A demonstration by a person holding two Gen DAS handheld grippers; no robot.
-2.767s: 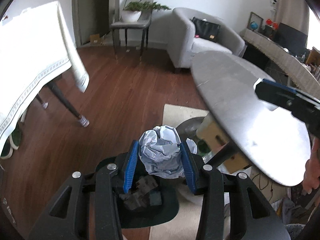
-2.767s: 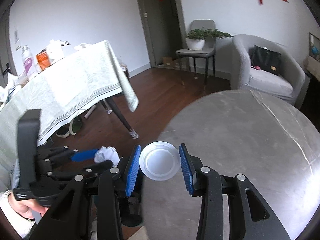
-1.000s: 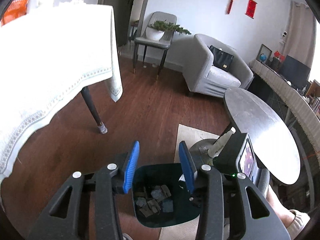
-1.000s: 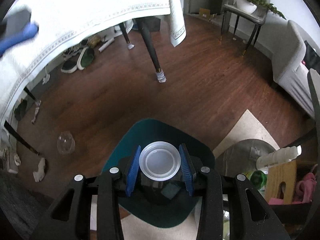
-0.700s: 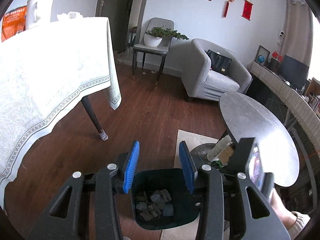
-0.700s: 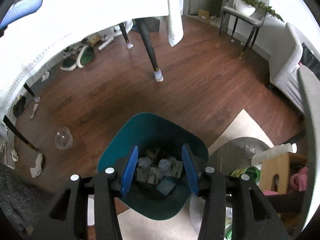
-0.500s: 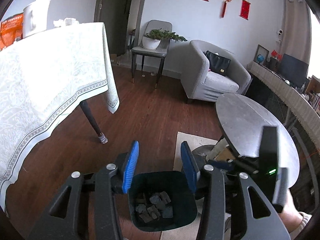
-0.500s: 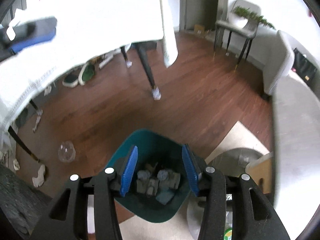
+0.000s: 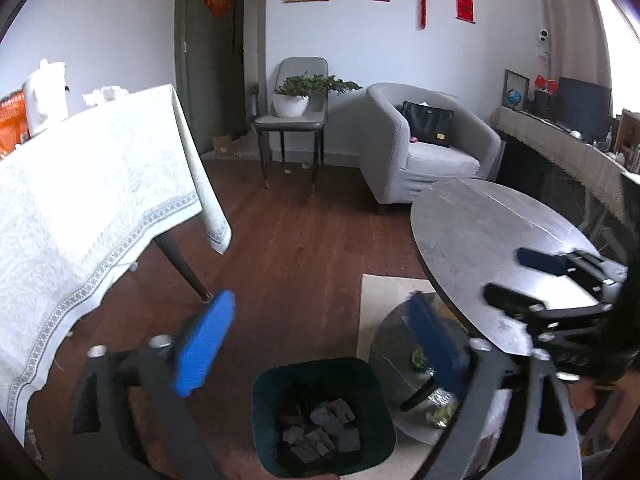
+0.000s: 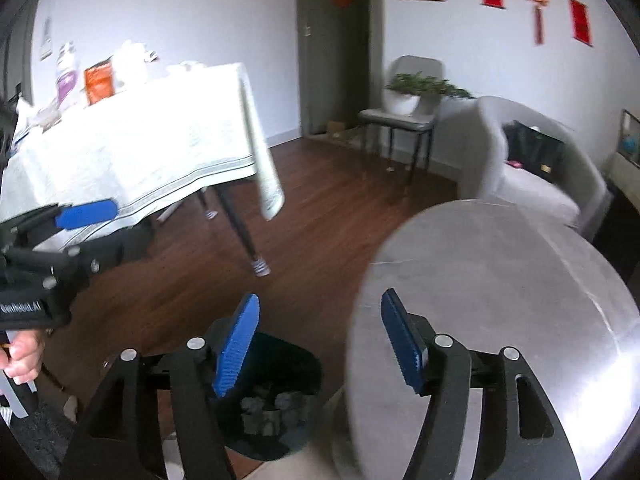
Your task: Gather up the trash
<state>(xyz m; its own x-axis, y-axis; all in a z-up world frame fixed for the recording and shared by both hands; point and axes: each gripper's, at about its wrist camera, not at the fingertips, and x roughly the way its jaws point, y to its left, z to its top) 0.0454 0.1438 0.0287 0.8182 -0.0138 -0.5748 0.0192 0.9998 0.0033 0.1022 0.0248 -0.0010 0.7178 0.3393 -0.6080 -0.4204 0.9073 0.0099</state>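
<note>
A dark green trash bin (image 9: pixel 324 416) stands on the floor beside the round grey table (image 9: pixel 492 248) and holds several crumpled pieces of trash (image 9: pixel 320 432). My left gripper (image 9: pixel 320 344) is open and empty, raised above the bin. My right gripper (image 10: pixel 320 344) is open and empty, above the bin (image 10: pixel 276 396) and the near edge of the round table (image 10: pixel 500 300). The right gripper also shows in the left wrist view (image 9: pixel 532 276) over the table. The left gripper shows at the left of the right wrist view (image 10: pixel 72 224).
A dining table with a white cloth (image 9: pixel 80 208) stands left, with packets and bottles on it (image 10: pixel 96 80). A grey armchair (image 9: pixel 424 148) with a black bag and a chair holding a potted plant (image 9: pixel 296 100) stand by the far wall. A beige rug (image 9: pixel 384 300) lies under the round table.
The left gripper let go of the crumpled paper and the right let go of the white lid; both went into the bin. Both grippers opened wide and rose away from the bin.
</note>
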